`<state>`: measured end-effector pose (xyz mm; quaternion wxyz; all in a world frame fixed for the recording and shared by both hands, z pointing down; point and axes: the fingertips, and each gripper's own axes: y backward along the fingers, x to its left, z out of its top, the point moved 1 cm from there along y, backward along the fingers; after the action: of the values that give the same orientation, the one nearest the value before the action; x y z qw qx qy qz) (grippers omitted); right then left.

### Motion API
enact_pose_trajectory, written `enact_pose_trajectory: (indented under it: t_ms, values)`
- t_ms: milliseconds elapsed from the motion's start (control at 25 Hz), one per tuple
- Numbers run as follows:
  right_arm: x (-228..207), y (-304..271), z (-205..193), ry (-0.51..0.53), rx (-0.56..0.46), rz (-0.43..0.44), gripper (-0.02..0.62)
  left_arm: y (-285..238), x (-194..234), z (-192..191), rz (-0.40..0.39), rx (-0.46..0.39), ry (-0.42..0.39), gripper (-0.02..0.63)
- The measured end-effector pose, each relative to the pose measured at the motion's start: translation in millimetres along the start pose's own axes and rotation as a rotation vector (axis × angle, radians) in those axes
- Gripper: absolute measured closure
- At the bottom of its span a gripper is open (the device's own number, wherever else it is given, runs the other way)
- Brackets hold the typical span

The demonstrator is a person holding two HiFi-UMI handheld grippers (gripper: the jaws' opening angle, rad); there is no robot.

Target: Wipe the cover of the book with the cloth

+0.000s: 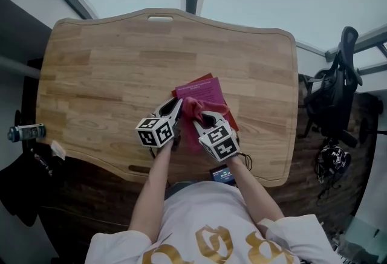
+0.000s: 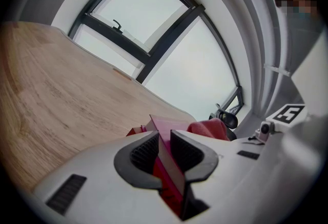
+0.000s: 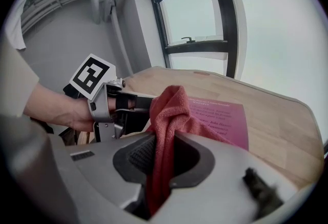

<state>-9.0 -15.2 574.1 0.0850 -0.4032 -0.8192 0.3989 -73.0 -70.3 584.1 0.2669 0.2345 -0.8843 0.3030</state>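
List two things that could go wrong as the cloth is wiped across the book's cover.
The left gripper pinches only a thin edge of the book, so a hard stroke might crease it or pull it free. The right gripper holds the cloth by one bunched fold, which could slip out while rubbing.

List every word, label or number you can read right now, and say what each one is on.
Nothing reads clearly.
Book cover: several lines of dark print, too blurred to read.
Left marker cube and right marker cube: black-and-white square patterns, no words.
Shirt: large gold print, partly cut off, not readable.
Can: label too small to read.
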Motion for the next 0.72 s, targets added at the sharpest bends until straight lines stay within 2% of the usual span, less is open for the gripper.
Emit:
enact_pose_trajectory:
  t_ms: [720]
  values:
    - [-18, -14, 17, -0.011, 0.003, -0.002, 0.526, 0, 0, 0, -0.021, 0.014, 0.009, 0.529]
